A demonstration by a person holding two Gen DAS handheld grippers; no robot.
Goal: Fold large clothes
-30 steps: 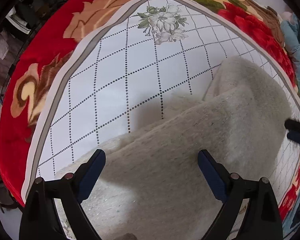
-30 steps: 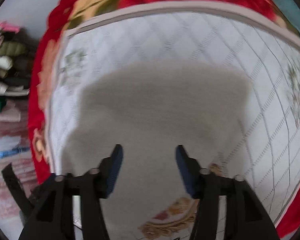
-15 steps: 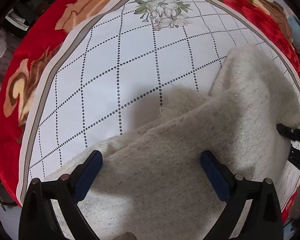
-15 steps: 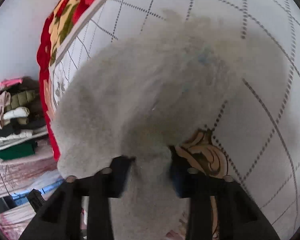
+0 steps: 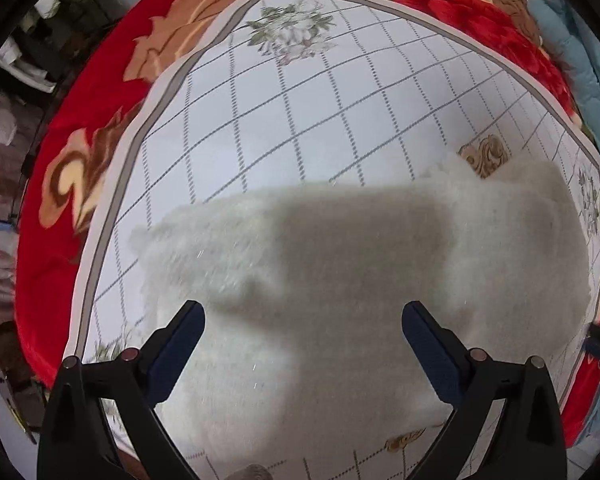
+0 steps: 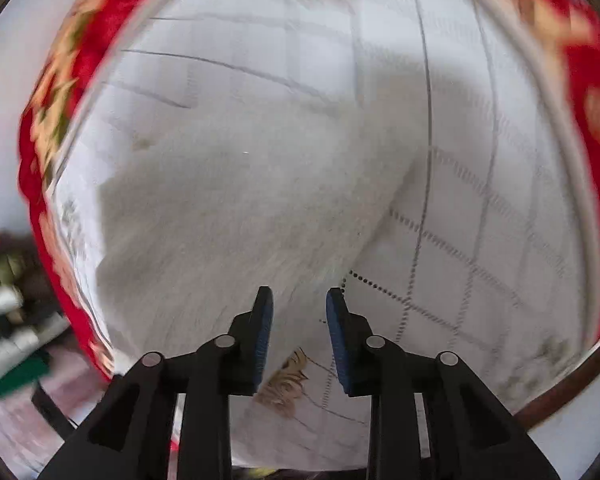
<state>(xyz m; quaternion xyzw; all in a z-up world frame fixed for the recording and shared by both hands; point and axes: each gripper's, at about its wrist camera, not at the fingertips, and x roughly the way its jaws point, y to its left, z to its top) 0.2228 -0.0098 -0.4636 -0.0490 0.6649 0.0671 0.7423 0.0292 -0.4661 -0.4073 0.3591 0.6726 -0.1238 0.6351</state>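
Left hand-held gripper (image 5: 303, 326): jaws spread wide and just opened a little further, nothing between the pads, poised above the garment.

Right hand-held gripper (image 6: 299, 312): jaws drawn narrow, having closed earlier in the last second; a gap shows between the blue pads. The picture is smeared by motion, and whether the pads pinch any cloth cannot be told.

White fluffy garment (image 5: 340, 280): lies folded across the lower half of the left wrist view, a dark shadow over its middle; in the right wrist view it fills the centre (image 6: 240, 216), its edge near the fingertips.

White sheet with dotted grid (image 5: 320, 120): lies under the garment, flower print at upper centre.

Red floral blanket (image 5: 80, 100): borders the sheet on the bed.

Blue quilted cloth (image 5: 580, 60): upper right edge.

Stacked clothes (image 6: 8, 320): lower left, blurred.
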